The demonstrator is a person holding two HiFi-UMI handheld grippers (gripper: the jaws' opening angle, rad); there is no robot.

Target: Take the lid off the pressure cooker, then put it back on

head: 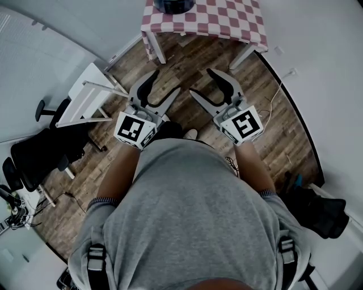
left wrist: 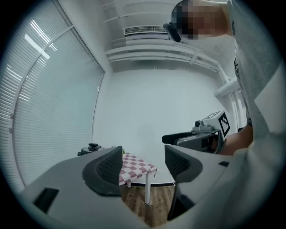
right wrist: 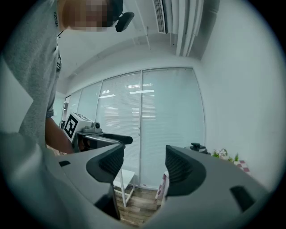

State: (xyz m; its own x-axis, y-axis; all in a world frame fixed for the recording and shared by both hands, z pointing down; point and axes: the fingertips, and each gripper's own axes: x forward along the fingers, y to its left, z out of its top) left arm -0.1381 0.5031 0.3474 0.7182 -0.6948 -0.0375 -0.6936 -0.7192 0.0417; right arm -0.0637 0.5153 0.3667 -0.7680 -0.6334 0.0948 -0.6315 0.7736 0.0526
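Pressure cooker (head: 173, 5), dark and round, stood on the table (head: 227, 22) with a red-and-white checked cloth, at the top edge of the head view and partly cut off by it. In the left gripper view its lid (left wrist: 88, 151) sat in place, with a black knob (left wrist: 93, 145) on top. Left gripper (head: 164, 83) and right gripper (head: 202, 82) were over the wooden floor (head: 187, 56), well apart from the cooker. Each had its jaws apart with nothing between them.
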